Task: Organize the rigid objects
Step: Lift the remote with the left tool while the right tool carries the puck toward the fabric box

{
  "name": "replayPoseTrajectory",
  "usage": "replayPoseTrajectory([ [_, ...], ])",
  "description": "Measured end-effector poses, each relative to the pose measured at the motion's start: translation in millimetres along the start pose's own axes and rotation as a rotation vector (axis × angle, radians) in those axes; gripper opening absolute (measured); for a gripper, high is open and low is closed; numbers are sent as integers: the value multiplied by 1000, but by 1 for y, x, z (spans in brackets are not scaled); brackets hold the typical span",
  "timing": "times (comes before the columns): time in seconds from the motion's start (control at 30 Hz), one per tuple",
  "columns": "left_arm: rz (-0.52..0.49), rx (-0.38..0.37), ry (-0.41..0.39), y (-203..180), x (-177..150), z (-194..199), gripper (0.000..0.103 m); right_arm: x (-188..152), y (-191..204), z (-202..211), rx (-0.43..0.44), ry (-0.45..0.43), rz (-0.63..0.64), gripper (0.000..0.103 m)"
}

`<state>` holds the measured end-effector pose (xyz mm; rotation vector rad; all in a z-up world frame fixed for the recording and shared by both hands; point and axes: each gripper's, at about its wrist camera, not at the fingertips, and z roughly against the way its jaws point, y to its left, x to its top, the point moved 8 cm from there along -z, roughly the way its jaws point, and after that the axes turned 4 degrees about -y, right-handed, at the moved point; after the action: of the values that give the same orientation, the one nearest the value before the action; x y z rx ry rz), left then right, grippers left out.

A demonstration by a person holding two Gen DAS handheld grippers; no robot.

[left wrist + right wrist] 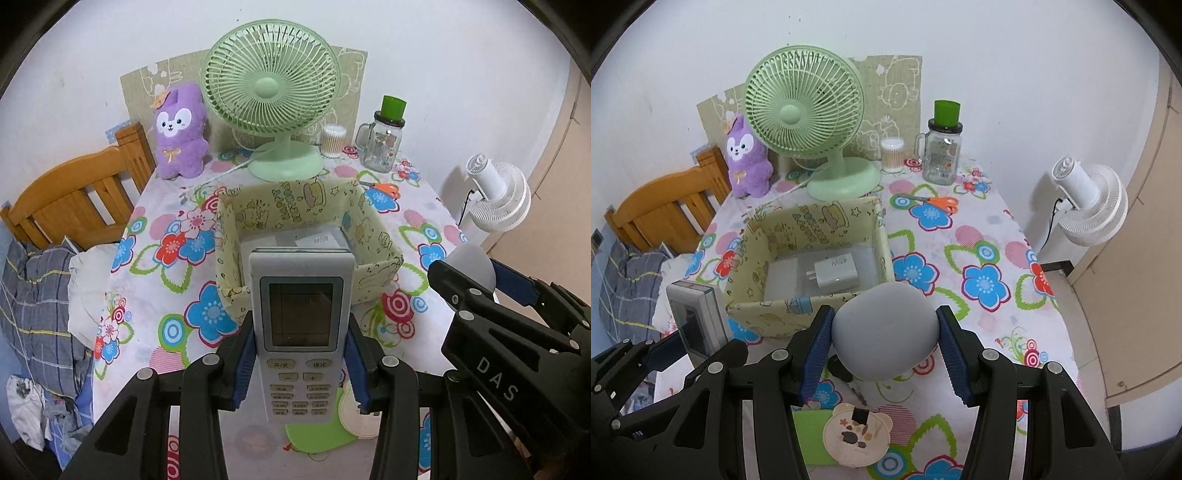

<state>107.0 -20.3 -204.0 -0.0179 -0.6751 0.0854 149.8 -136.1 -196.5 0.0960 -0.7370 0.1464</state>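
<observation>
Both my wrist cameras look forward and down across the table (pixel 155 236) from its near edge, sharing the patterned box (pixel 295 206) (pixel 812 229) at frame centre.

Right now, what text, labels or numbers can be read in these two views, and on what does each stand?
"DAS": on the right gripper body.
"开/关", "模式", "−", "+": remote control top buttons; lower button labels too small.
"45W", roughly: on the white charger in the box.
Jar label: too blurred.
</observation>
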Motion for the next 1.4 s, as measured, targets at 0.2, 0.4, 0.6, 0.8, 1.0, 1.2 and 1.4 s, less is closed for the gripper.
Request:
replayPoseTrajectory([
  [0.2, 2, 1, -11, 0, 8, 8, 45, 8, 0, 9, 0, -16, -2, 59],
  [0.4, -6, -1, -41, -2, 20, 16, 45, 21, 1, 18, 1, -46, -9, 59],
  [0.6, -11, -5, -66, -2, 33, 21, 45, 33, 1, 24, -2, -71, -12, 59],
  [0.8, -11, -7, -74, 0, 41, 20, 45, 41, 2, 25, 1, -82, -18, 59],
  [1.0, -8, -9, -83, 3, 50, 18, 45, 51, 4, 22, 0, -90, -23, 59],
  [1.2, -3, -17, -77, 5, 58, 10, 45, 59, 6, 13, 2, -84, -34, 59],
  [1.4, -3, -26, -76, 7, 71, 1, 45, 71, 7, 2, 0, -87, -43, 59],
])
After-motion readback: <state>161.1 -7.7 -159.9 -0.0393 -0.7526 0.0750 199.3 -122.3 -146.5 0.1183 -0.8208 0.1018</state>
